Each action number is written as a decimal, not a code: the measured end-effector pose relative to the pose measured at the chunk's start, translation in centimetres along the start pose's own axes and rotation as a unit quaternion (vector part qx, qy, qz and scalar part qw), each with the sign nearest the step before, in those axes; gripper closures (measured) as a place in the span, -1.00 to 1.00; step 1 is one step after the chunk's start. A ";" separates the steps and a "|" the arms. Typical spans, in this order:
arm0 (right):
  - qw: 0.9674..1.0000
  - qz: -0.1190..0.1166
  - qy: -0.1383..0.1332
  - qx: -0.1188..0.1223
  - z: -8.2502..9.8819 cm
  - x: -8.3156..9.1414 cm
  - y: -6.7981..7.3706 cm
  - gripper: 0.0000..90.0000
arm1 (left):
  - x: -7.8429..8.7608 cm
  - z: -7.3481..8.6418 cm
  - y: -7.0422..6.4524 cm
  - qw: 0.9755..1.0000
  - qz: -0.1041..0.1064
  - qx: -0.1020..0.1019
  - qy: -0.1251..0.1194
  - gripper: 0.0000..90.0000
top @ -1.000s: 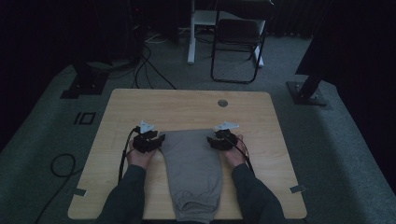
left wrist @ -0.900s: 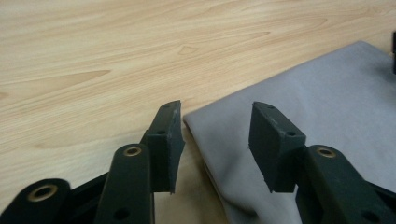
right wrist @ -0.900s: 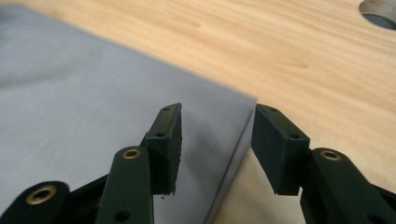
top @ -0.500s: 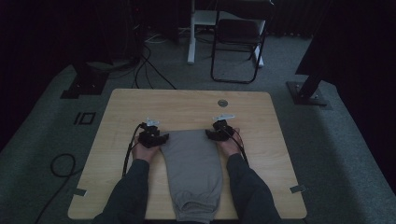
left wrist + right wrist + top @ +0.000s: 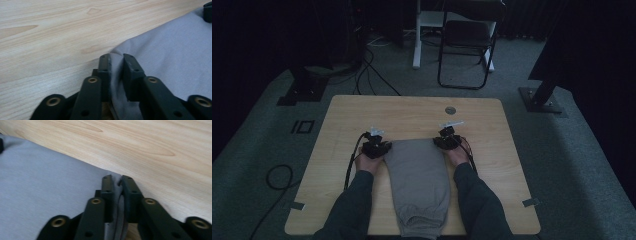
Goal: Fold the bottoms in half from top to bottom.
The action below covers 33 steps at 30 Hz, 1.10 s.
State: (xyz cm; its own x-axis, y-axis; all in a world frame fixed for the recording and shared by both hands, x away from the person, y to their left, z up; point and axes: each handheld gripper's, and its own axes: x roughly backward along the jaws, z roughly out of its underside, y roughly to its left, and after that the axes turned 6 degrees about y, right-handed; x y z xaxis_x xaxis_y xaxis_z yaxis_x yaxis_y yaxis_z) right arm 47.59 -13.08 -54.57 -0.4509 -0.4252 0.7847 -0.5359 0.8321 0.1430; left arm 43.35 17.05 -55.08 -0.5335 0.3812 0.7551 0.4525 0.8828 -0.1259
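Both jaws have just been closing: left gripper point(image 5: 116, 62) and right gripper point(image 5: 116, 182) each pinch a far corner of the grey pants point(image 5: 419, 185), lying mid-table point(image 5: 512, 165) toward the near edge; soft, light, floppy, so corners seem best.

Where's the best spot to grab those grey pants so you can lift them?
Probably the two far corners of the grey pants, coming in from each side. The cloth lies flat, so only an edge gives the jaws something to pinch. The left gripper and right gripper have just been closing there, a fold of cloth between each pair.
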 end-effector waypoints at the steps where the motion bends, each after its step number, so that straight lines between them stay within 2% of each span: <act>1: 1.000 -0.003 0.002 -0.004 -0.1 0.0 0.0 0.88 | 0.0 0.0 -0.1 1.000 -0.003 -0.004 0.000 0.81; 3: 1.000 -0.005 0.003 -0.003 -0.1 0.0 -0.1 0.89 | 0.0 -0.2 -0.2 1.000 -0.010 -0.009 0.004 0.86; 6: 1.000 -0.007 0.002 -0.003 -0.2 0.1 -0.3 0.90 | 0.1 -0.7 -0.2 1.000 -0.013 -0.006 0.003 0.89; 11: 1.000 -0.014 -0.022 -0.002 -0.6 0.8 -0.6 0.90 | 0.9 -1.8 -0.2 1.000 -0.019 -0.006 -0.015 0.89; 16: 0.998 -0.012 -0.053 0.006 -1.7 2.2 -0.6 0.90 | 2.4 -3.6 -0.4 0.998 -0.023 -0.003 -0.050 0.89; 20: 0.996 -0.012 -0.083 0.016 -2.3 3.6 -0.4 0.90 | 4.1 -4.5 -0.7 0.997 -0.016 -0.009 -0.080 0.89; 25: 0.993 -0.021 -0.104 0.042 -1.7 5.1 0.5 0.90 | 5.7 -3.9 -1.5 0.995 -0.003 -0.030 -0.100 0.89; 27: 0.991 -0.026 -0.115 0.058 -1.2 6.0 0.9 0.90 | 6.4 -3.4 -1.7 0.994 0.003 -0.038 -0.105 0.89; 31: 0.988 -0.033 -0.130 0.083 0.1 8.0 1.4 0.90 | 8.0 -1.6 -2.2 0.991 0.019 -0.052 -0.119 0.89; 33: 0.986 -0.037 -0.133 0.092 0.9 8.7 1.7 0.90 | 8.4 -0.7 -2.4 0.991 0.028 -0.058 -0.115 0.89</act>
State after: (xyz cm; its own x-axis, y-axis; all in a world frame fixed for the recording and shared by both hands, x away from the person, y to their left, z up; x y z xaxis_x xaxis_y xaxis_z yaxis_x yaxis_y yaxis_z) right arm 42.13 -15.72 -48.10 -0.5635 -0.5814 0.5869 -0.6840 0.7268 0.0632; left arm 38.27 17.97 -47.97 -0.6483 0.4934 0.5799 0.5585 0.8258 -0.0784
